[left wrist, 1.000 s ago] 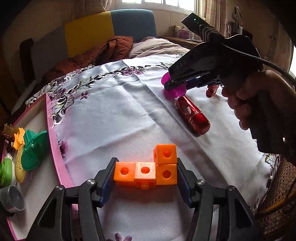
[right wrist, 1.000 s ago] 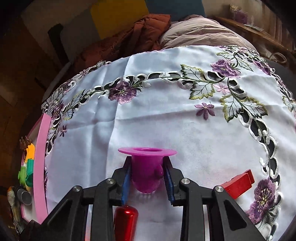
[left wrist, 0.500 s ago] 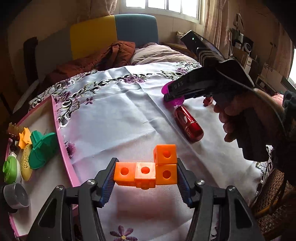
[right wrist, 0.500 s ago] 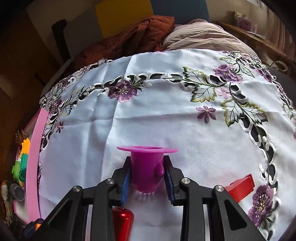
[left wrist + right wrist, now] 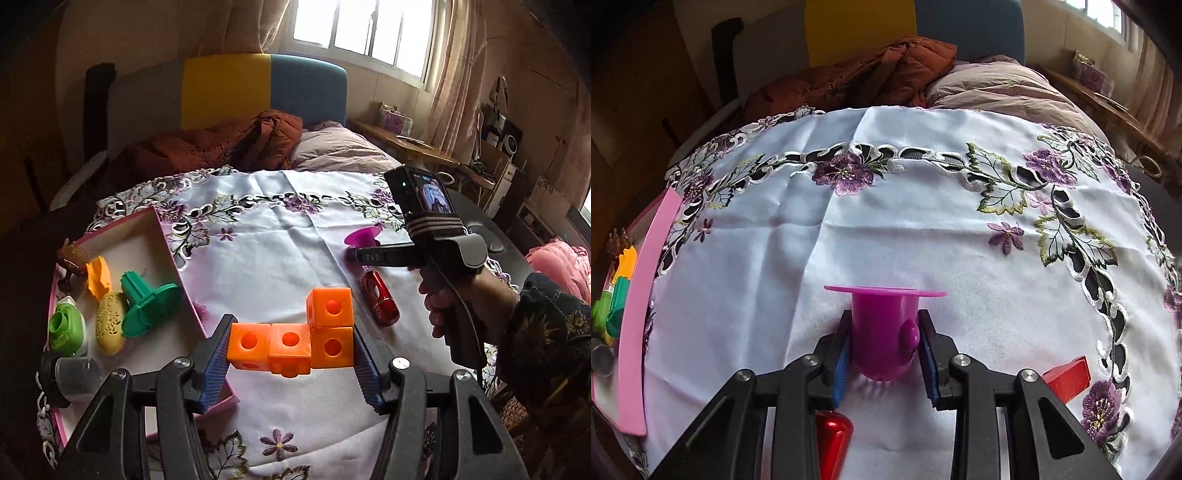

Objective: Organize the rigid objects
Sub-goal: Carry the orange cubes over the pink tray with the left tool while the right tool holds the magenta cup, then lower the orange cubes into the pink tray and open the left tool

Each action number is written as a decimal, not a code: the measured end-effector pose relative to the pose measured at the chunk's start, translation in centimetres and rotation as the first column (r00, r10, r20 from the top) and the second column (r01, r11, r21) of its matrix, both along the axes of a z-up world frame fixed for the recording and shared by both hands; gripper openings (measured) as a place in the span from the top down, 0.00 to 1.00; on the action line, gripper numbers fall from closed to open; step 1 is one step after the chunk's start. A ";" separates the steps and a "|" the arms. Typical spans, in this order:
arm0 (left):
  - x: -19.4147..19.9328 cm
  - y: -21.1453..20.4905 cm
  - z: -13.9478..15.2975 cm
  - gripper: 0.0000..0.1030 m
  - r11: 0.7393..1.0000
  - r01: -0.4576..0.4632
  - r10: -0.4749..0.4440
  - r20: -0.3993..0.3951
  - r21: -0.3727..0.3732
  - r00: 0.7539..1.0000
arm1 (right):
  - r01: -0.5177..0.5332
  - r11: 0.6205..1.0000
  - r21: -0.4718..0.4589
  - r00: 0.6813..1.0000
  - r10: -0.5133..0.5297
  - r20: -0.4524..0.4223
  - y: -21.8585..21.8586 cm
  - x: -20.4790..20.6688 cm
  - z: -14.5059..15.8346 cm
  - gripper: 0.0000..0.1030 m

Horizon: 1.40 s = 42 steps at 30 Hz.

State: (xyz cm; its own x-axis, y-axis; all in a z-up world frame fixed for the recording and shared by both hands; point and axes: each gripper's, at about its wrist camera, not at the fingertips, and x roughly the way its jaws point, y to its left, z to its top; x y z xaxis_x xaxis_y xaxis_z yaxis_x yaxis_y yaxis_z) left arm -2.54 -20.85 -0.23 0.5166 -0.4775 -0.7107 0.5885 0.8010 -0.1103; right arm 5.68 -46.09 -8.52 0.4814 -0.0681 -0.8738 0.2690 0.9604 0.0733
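A person's left gripper (image 5: 291, 354) clamps a cluster of orange linking cubes (image 5: 301, 338) between its blue pads, three cubes in a row with a fourth stacked on the right end; the cluster hangs clear above the embroidered white tablecloth (image 5: 266, 258) that covers the desk. At nine o'clock from the cubes, in the left wrist view, lies a pink-rimmed tray (image 5: 173, 258) holding a green flanged piece (image 5: 147, 308), a yellow perforated oval (image 5: 110, 321), an orange-yellow piece (image 5: 99, 275), a light green piece (image 5: 64, 326), a brown toy (image 5: 72, 258) and a small clear jar with a black cap (image 5: 68, 374). At two o'clock from the cubes, the person's right hand (image 5: 448, 299) grips the handle of the right gripper (image 5: 884, 345), whose pads are closed on the barrel of a purple flanged cup (image 5: 882, 332), wide rim pointing away from the camera; whether the cup touches the cloth cannot be told. A red metallic cylinder (image 5: 380, 297) lies on the cloth just beside and below that gripper, at six o'clock from the cup in the right wrist view. A red block (image 5: 1067, 376) rests at four o'clock from the cup, near the cloth's floral border. A patterned dark sleeve (image 5: 543, 332) covers the right forearm.
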 end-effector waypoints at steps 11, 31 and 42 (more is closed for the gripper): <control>1.7 4.6 0.3 0.42 0.989 -0.145 0.145 -0.005 0.000 0.989 | -0.033 0.997 -0.067 0.999 0.033 0.008 0.9 -0.2 -0.1 0.68; 3.7 15.5 -0.9 0.42 0.921 -0.390 0.389 -0.076 0.005 0.918 | -0.047 0.993 -0.112 0.999 0.049 0.011 1.3 -0.3 -0.1 0.69; 4.2 16.8 -2.2 0.42 0.924 -0.379 0.362 -0.192 -0.059 0.912 | -0.049 0.992 -0.116 0.999 0.050 0.008 1.3 -0.3 -0.1 0.69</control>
